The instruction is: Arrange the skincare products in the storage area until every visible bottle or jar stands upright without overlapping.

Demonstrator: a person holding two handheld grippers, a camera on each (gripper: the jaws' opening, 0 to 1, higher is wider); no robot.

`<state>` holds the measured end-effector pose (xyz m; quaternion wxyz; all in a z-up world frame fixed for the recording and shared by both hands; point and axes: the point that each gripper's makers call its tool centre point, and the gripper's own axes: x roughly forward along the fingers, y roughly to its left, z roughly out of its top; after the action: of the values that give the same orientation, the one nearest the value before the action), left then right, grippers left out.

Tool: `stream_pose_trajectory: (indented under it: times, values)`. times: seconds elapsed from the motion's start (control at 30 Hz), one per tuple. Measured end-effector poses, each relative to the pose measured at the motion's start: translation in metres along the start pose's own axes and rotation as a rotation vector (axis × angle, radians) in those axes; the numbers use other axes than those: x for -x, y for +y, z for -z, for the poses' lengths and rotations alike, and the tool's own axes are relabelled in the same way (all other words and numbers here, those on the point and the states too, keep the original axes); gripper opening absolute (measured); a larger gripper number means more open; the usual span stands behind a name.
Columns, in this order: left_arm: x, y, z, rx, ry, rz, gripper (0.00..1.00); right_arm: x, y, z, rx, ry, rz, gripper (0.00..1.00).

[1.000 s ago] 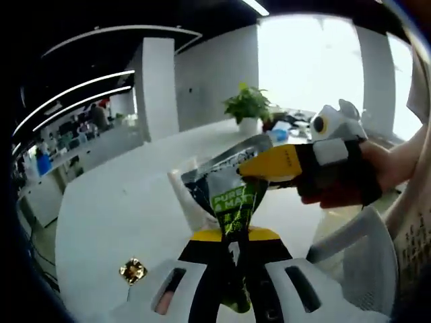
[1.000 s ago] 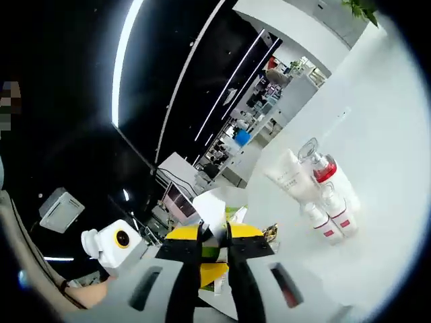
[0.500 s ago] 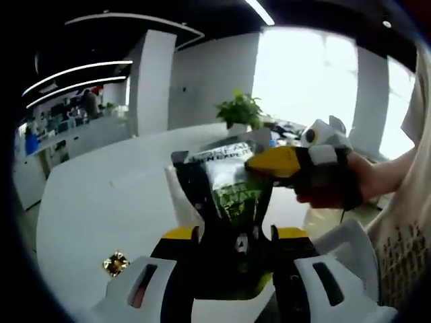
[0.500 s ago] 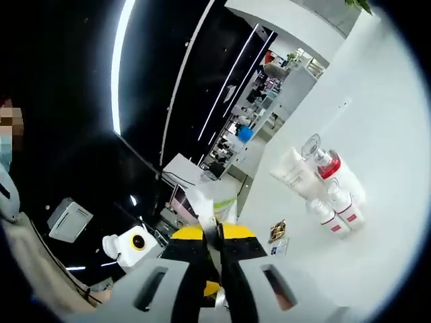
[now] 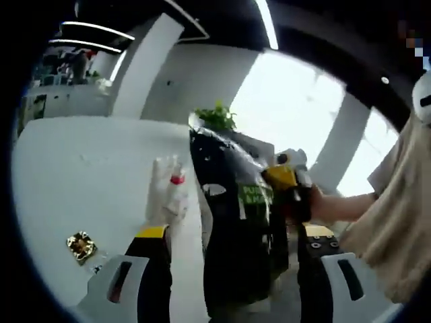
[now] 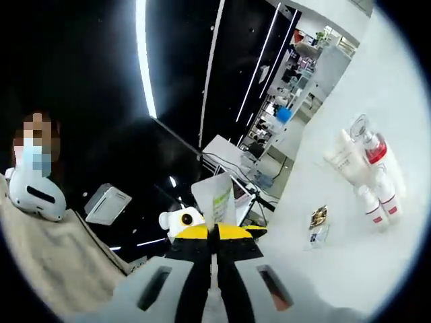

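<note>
**A:** Left gripper view: dark pouch (image 5: 232,235) hangs in the air between the left tool's (image 5: 232,282) wide jaws, while the right tool (image 5: 286,192) pinches its edge. One slip and it lands on the bottles (image 5: 168,198).

**B:** Right gripper view adds the bottles (image 6: 370,175) clustered, some leaning, beside a gold packet (image 6: 316,219) on the bench (image 6: 350,256).

Bottles (image 6: 369,176) cluster upright on table (image 6: 377,256); small packet (image 6: 316,219) lies apart, beside them; plant (image 5: 217,117) possibly at far edge.
</note>
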<state>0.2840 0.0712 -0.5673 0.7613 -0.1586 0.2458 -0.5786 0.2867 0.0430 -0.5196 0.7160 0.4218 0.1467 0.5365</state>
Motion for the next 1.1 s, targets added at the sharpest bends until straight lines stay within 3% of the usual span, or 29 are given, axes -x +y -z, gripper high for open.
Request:
stream_pose_trajectory:
  times: [0.1,0.17,0.23,0.43,0.5,0.57,0.63,0.7,0.9,1.1]
  values:
    - [0.005,-0.018,0.002,0.028,0.020,0.123,0.50,-0.003,0.015,0.002,-0.018,0.037,-0.067,0.01]
    - [0.006,-0.030,0.002,0.036,0.026,0.190,0.35,-0.004,0.014,0.002,0.007,0.057,-0.052,0.01]
    - [0.005,-0.031,0.003,0.024,0.028,0.196,0.25,-0.004,0.011,0.003,0.011,0.086,-0.042,0.01]
    - [0.010,-0.031,0.004,0.065,0.012,0.214,0.14,-0.005,0.004,0.004,0.004,0.143,-0.014,0.01]
    - [0.009,-0.029,-0.001,0.137,-0.033,0.212,0.02,-0.005,-0.010,-0.001,0.054,0.128,0.050,0.01]
    - [0.007,-0.021,-0.010,0.241,-0.107,0.180,0.00,-0.007,-0.020,-0.013,0.117,0.031,0.115,0.04]
    - [0.007,-0.025,-0.012,0.256,-0.136,0.212,0.00,-0.009,-0.014,-0.016,0.076,-0.038,0.081,0.05]
    - [0.007,-0.026,-0.016,0.299,-0.173,0.206,0.00,-0.010,-0.015,-0.016,0.102,-0.089,0.094,0.08]
    - [0.012,-0.021,-0.024,0.355,-0.243,0.194,0.00,-0.015,-0.010,0.017,0.032,-0.074,0.091,0.24]
    - [0.020,-0.013,-0.041,0.437,-0.362,0.180,0.00,-0.018,-0.003,0.033,-0.007,-0.110,0.097,0.22]
